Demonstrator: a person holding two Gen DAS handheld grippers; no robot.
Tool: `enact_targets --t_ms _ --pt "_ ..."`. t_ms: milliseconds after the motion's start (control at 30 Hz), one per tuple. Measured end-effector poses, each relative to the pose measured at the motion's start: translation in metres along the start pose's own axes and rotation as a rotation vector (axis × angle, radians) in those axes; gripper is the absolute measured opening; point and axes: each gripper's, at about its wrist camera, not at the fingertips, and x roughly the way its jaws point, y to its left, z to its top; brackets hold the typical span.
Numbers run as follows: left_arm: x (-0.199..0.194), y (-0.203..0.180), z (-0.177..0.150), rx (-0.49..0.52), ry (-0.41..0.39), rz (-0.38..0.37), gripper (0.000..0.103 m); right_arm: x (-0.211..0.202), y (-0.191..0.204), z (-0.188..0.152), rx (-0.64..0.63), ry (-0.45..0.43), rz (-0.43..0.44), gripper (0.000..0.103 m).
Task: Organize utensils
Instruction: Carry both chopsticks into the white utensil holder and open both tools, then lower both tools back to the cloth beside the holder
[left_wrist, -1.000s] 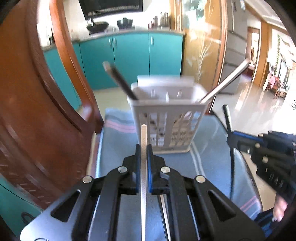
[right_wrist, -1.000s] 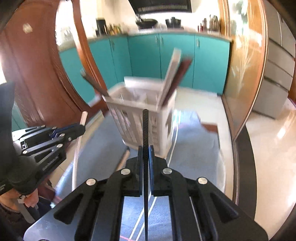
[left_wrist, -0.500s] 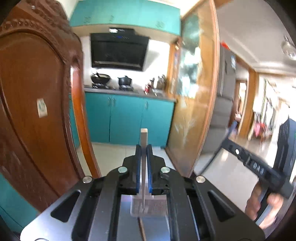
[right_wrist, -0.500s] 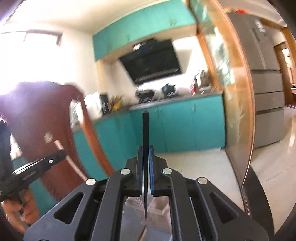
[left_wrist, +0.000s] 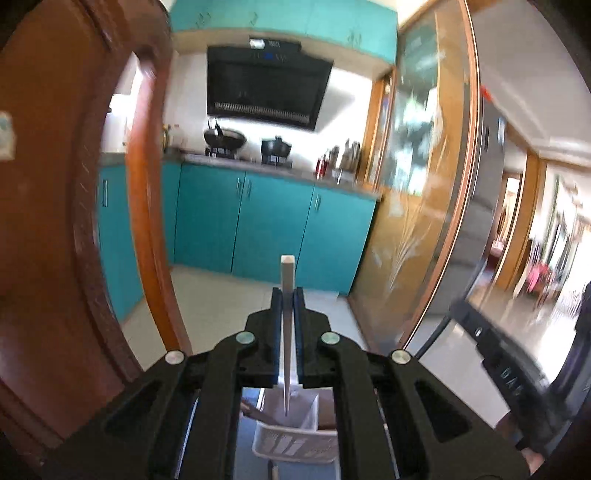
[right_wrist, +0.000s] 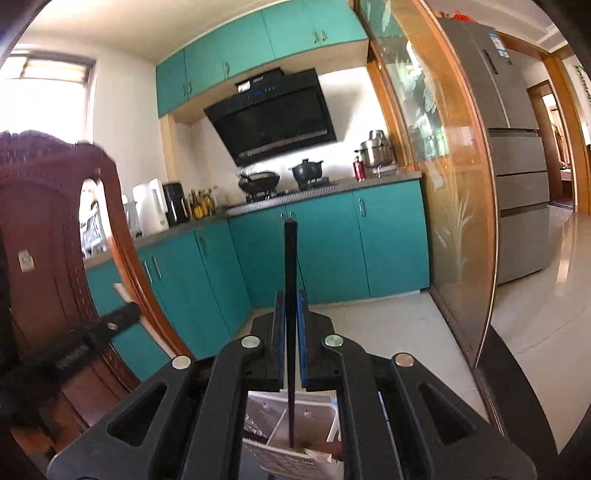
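My left gripper (left_wrist: 288, 295) is shut on a white chopstick (left_wrist: 287, 280), held upright with its thin tip over the white slotted utensil basket (left_wrist: 295, 443) below. My right gripper (right_wrist: 291, 299) is shut on a black chopstick (right_wrist: 290, 258), also upright, its lower tip over the same basket (right_wrist: 288, 454). A dark utensil handle lies in the basket (left_wrist: 255, 411). The right gripper shows at the right edge of the left wrist view (left_wrist: 491, 354); the left gripper with its white chopstick shows at the left of the right wrist view (right_wrist: 110, 325).
A carved wooden chair back (left_wrist: 55, 221) stands close on the left. Teal kitchen cabinets (left_wrist: 258, 229) and a glass sliding door (left_wrist: 424, 221) lie ahead. A blue cloth (left_wrist: 243, 443) lies under the basket.
Both grippers have risen and tilted up from table level to above the basket, each carrying its chopstick. The views now look at the kitchen, with the basket low between the fingers.
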Motion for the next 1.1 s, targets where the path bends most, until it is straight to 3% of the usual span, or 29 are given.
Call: enact_targets --t_ms 200,367,500,633,700,767,833,1000,1100 --pt "0.019 -0.002 -0.015 0.045 0.069 0.036 0.007 0.005 0.004 -0.018 -0.039 0.045 -0.004 0.006" --pt "0.015 0.002 -0.023 0.047 0.077 0.032 0.007 -0.001 0.004 -0.025 -0.053 0.070 -0.025 0.007" --pt "0.003 0.004 -0.022 0.040 0.055 0.025 0.017 -0.017 0.006 -0.023 -0.068 0.040 -0.049 0.016" --pt "-0.015 0.009 -0.022 0.041 0.006 0.026 0.025 -0.053 0.016 -0.021 -0.094 -0.013 0.004 0.018" --pt "-0.028 0.012 -0.025 0.039 -0.029 0.044 0.025 -0.069 0.026 -0.028 -0.117 0.013 0.121 0.018" --pt "-0.039 0.018 -0.030 0.034 -0.060 0.070 0.025 -0.071 0.038 -0.050 -0.155 0.105 0.223 0.018" --pt "-0.045 0.020 -0.037 0.044 -0.068 0.089 0.025 -0.057 0.046 -0.090 -0.207 0.253 0.279 0.018" --pt "-0.034 0.025 -0.062 0.074 -0.004 0.121 0.027 0.025 0.037 -0.199 -0.149 0.743 0.173 0.018" --pt "-0.022 0.030 -0.076 0.070 0.060 0.116 0.027 0.054 0.029 -0.233 -0.054 0.883 0.163 0.018"
